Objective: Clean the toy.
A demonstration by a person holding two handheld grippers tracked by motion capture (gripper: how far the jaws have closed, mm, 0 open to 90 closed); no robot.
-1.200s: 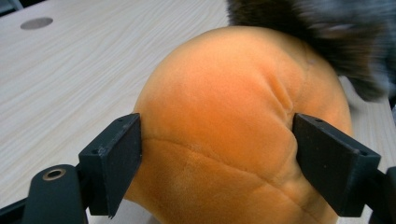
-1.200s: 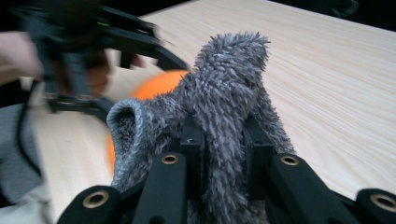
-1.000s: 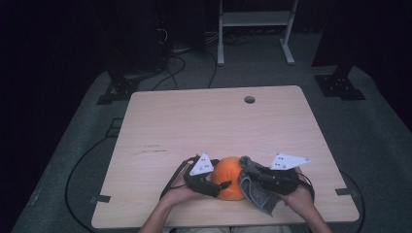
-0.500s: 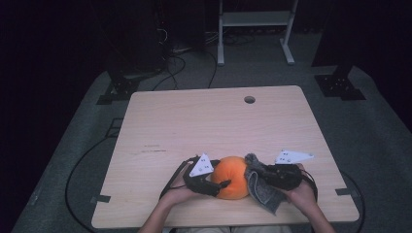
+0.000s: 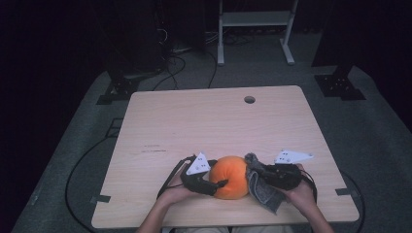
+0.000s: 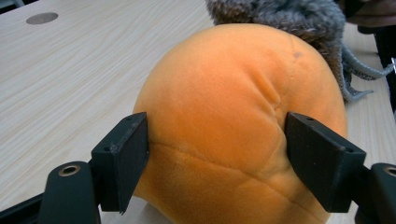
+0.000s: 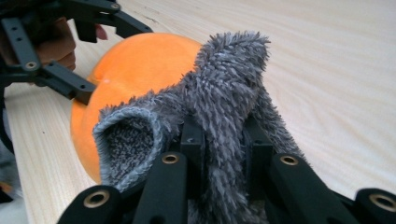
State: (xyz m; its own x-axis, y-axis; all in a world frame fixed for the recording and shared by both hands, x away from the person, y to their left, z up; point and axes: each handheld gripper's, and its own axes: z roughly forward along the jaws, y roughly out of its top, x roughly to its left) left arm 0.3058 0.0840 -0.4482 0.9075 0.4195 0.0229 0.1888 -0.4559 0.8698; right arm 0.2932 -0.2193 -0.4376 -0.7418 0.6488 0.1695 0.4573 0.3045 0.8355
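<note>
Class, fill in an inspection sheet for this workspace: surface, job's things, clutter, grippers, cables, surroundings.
Surface: pale wooden table, round hole near far edge.
Job's things: round orange plush ball at the near edge; fuzzy grey cloth touching its right side.
Clutter: nothing seen.
Grippers: left gripper, jaws pressed on the ball after just closing; right gripper shut on the cloth.
Cables: black cable looping on the floor at left.
Surroundings: grey carpet, white stand, dark room.
</note>
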